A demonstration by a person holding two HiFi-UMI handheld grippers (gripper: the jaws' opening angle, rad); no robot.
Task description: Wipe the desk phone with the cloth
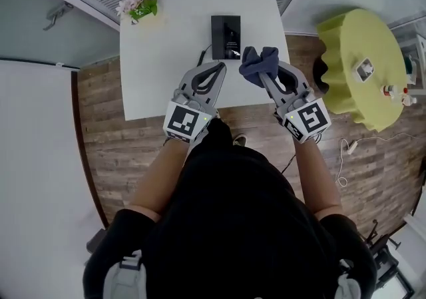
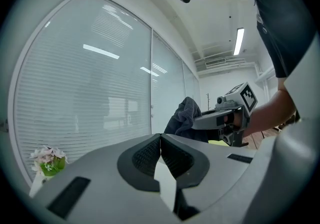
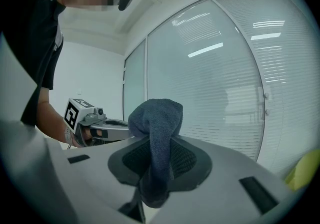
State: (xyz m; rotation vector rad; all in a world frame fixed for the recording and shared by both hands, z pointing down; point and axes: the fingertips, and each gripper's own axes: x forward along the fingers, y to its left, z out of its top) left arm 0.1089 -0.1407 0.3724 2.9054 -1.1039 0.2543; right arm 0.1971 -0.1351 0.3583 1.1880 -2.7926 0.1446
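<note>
White table (image 1: 166,51); desk phone (image 1: 225,36); flowers (image 1: 138,2)

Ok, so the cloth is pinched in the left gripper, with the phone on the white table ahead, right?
No. The right gripper view shows the cloth pinched in the right gripper; the left gripper is shut on nothing. The phone is on the white table ahead, as you say.
</note>
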